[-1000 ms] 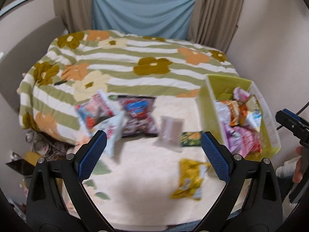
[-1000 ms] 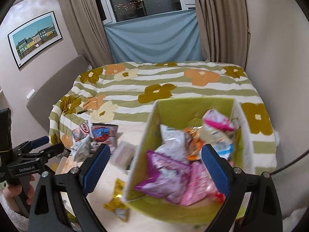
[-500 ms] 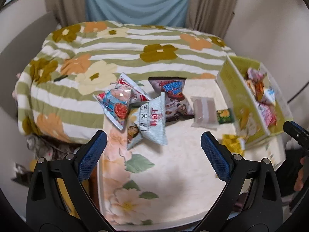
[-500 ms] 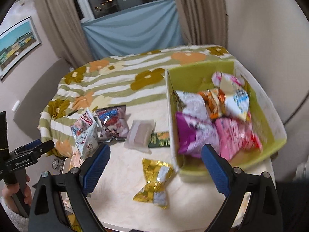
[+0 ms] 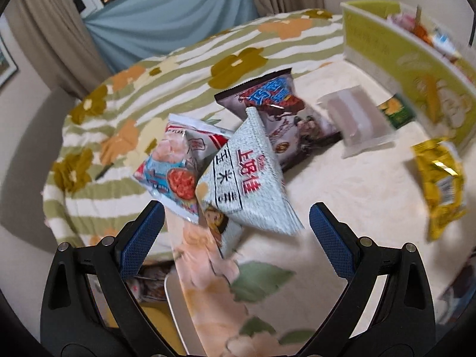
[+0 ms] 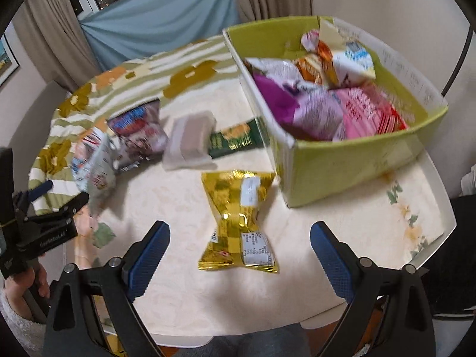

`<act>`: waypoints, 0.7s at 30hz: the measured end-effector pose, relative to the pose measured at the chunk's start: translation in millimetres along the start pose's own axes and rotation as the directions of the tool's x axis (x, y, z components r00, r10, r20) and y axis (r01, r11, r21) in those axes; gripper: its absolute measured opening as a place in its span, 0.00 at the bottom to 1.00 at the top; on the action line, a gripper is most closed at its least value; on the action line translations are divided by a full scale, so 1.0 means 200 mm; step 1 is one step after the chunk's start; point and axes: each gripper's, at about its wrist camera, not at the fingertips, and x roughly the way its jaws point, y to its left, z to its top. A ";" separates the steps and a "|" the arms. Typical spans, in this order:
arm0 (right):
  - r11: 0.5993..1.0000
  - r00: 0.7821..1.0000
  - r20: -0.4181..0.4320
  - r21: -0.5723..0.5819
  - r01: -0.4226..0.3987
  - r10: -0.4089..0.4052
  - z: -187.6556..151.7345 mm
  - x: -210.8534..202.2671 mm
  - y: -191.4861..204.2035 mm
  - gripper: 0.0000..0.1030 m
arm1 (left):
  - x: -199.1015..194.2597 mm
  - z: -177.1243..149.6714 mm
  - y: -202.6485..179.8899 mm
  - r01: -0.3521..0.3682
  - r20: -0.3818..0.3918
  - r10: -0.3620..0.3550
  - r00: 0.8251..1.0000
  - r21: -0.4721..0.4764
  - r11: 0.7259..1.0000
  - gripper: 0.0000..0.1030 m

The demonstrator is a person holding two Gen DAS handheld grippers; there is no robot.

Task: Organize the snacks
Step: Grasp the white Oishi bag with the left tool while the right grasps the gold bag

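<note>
Cream cloth with a faint floral print covers the counter (image 6: pixel 184 208), which fills the middle of both views, its white rim curving along the lower right of the right wrist view; behind it, in the upper left of both frames, lies a bed (image 5: pixel 98 136) under a green-striped flowered cover. A lime-green cardboard box (image 6: pixel 351 160) stands at the upper right of the right wrist view, already holding purple, pink, orange and white snack packets, its near corner just beside the gold snack bag (image 6: pixel 238 217). That gold bag lies flat in the frame's centre, just ahead of the right gripper (image 6: pixel 239 254), whose blue-padded jaws stand wide apart with nothing between them; bare cloth lies open on both sides of the bag. In the left wrist view the left gripper (image 5: pixel 236 238) also has its jaws spread wide and empty, and a pale grey-green bag with red characters (image 5: pixel 250 184) sits at the frame's centre just ahead of them, propped against a red-and-blue bag (image 5: pixel 175 169) to its left and overlapping a dark brown bag (image 5: pixel 282 110) behind it. To the right of these lies a translucent grey packet (image 5: pixel 357 122), touching a small dark green packet (image 5: pixel 395 110) that lies beside the box wall. At the lower left of the right wrist view a hand (image 6: pixel 26 279) holds the left gripper's handle near the counter's left edge.
</note>
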 end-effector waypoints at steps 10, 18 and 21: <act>1.000 1.000 -0.020 -0.019 0.001 -0.002 -0.03 0.26 0.01 0.92 | 0.26 0.04 -0.08 -0.055 -0.039 0.058 0.998 0.064 0.996 0.94; 1.000 0.999 -0.038 -0.023 0.018 -0.019 -0.01 0.36 0.01 0.91 | 0.32 0.07 -0.12 -0.068 -0.049 0.074 0.996 0.105 0.992 0.77; 0.999 0.999 -0.044 -0.026 0.027 -0.028 0.00 0.37 0.00 0.91 | 0.32 0.08 -0.11 -0.070 -0.059 0.076 0.995 0.106 0.992 0.67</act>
